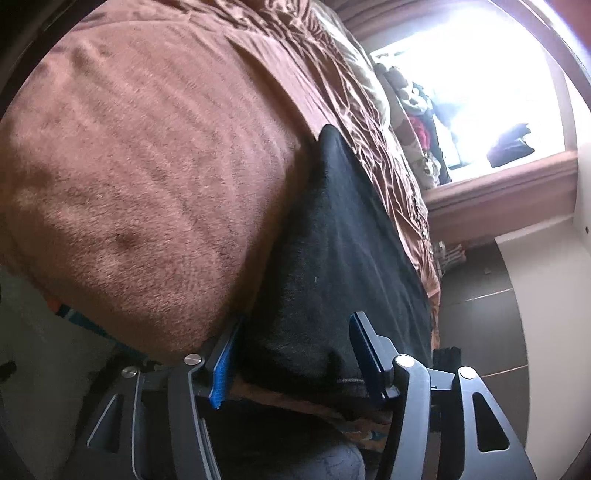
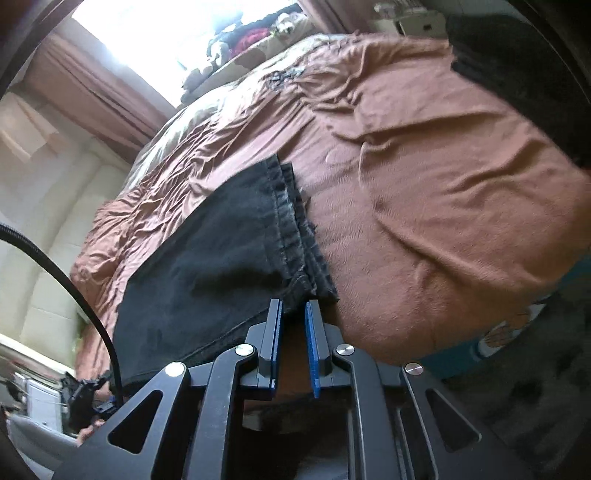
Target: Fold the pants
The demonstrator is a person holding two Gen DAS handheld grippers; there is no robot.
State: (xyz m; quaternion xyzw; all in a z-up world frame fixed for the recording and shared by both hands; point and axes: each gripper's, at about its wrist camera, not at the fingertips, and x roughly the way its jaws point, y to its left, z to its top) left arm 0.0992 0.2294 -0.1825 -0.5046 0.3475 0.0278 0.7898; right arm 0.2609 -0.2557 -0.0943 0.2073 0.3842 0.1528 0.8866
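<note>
1. Pants [image 2: 207, 236]: dark, washed-black denim, lying in a long strip on the brown bedspread [image 2: 443, 192] near the bed's edge. In the right wrist view both leg hems [image 2: 291, 221] lie stacked one on the other, so the legs appear already laid together lengthwise.

2. Left gripper [image 1: 295, 354]: jaws stand well apart, blue pads on either side of the near end of the pants [image 1: 332, 240]. Neither pad appears to press on the cloth, which lies slack between them. No grip here.

3. Right gripper [image 2: 293, 343]: jaws narrow but with a clear gap between the pads. The corner of the hems sits at the fingertips. Bedspread shows through the gap lower down. Whether the tips pinch the denim cannot be told; it reads as not gripped.

4. Surroundings: bright window [image 2: 155, 33] beyond the bed, a pile of clothes [image 2: 251, 37] on the far side, dark floor [image 1: 476, 306] alongside.

5. Step in hand, as judged: between folds. The lengthwise fold looks done; the crosswise fold is not yet made.

6. Next move calls for: each gripper closing on its end through both layers, then one end carried over to meet the other, edges kept aligned. Risk: catching the bedspread with the denim.
</note>
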